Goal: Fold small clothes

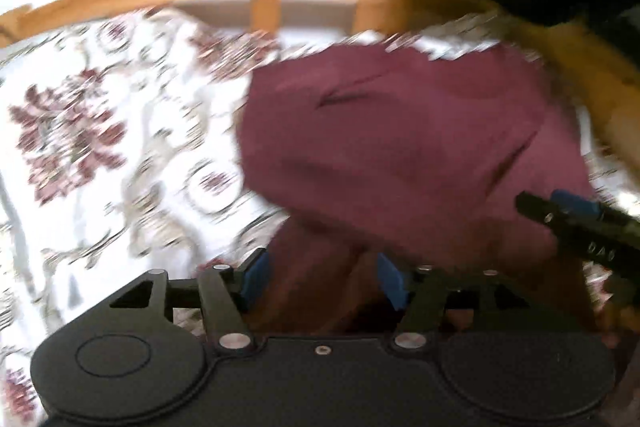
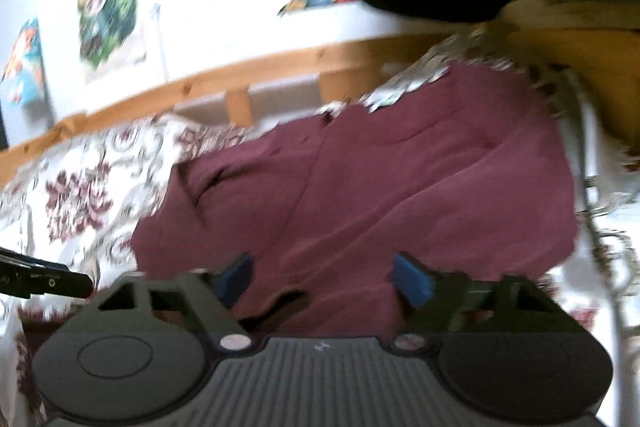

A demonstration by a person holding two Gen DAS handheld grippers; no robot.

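From the left wrist view, the maroon garment (image 1: 400, 147) lies on the floral bedspread (image 1: 100, 131), its near edge bunched up between the left gripper (image 1: 320, 281)'s blue fingers (image 1: 253, 279), which stand apart; whether they pinch it I cannot tell. The right gripper (image 1: 576, 219) reaches in from the side.

From the right wrist view, that gripper's fingers (image 2: 414, 281) are spread over the cloth's near edge. The fold looks only begun; next, both need a firm pinch on matching corners.
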